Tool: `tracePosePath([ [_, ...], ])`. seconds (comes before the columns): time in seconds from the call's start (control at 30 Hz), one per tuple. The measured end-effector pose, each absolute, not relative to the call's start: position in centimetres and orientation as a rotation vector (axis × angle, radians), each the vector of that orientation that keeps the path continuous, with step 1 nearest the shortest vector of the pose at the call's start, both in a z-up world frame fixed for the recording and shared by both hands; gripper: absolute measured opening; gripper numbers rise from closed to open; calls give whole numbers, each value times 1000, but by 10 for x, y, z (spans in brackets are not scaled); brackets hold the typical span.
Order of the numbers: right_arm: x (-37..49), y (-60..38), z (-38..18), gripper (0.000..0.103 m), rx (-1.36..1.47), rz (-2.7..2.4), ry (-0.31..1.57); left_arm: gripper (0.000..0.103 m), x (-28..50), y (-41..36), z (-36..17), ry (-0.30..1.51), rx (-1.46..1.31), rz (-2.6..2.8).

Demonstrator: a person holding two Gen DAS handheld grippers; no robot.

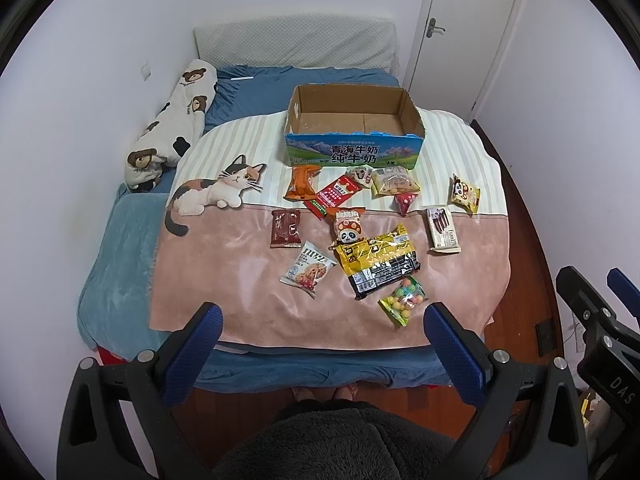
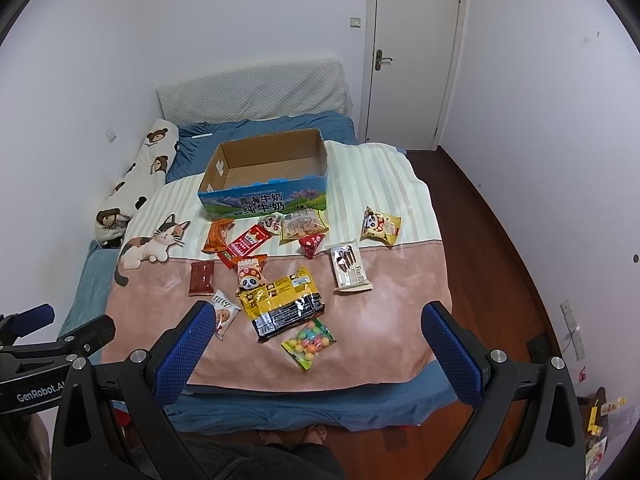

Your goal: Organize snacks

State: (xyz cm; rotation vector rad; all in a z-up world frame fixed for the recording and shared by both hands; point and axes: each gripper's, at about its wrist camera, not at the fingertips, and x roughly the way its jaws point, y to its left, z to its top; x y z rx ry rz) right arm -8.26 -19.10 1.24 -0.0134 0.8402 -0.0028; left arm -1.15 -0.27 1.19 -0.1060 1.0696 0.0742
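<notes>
Bed (image 1: 120, 264), blue sheet, with a pink-and-striped cat blanket (image 1: 248, 304) spread over it.

Cardboard box (image 1: 354, 128): open top, nothing visible inside, on the striped far half of the blanket.

Snacks, loose on the blanket in front of the box: orange packet (image 1: 302, 182), red packet (image 1: 334, 196), dark red packet (image 1: 286, 228), cookie packet (image 1: 308, 270), large yellow-and-black bag (image 1: 378, 260), bag of coloured candy balls (image 1: 404, 300) nearest the foot, white biscuit box (image 1: 442, 230), small panda packet (image 1: 464, 194) off to the right.

Left gripper (image 1: 322, 336): fingers wide, holding nothing, above the foot of the bed.

Right gripper (image 2: 318, 334): fingers wide, likewise holding nothing.
</notes>
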Motion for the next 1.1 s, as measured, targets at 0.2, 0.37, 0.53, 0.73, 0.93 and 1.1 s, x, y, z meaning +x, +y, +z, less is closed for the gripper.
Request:
tracePosePath([
  [0.2,-79,-191,11,103,-4,-2,840,103,-12,-3,11,1069,-105,74],
  [0.37,-65,-197,-1,103,27,-13,871,103,1,4,9,1053,-130,82],
  [0.53,-29,-215,-38,103,111,-27,972,103,41,-1,-22,1036,-53,91],
  [0.73,26,-248,-119,103,186,-60,1121,103,113,-43,-111,1150,224,-25],
  [0.93,77,-289,-214,103,229,-113,1257,102,164,-88,-215,1306,359,-162],
  [1.1,96,-315,-273,103,246,-145,1357,102,188,-131,-276,1387,482,-301],
])
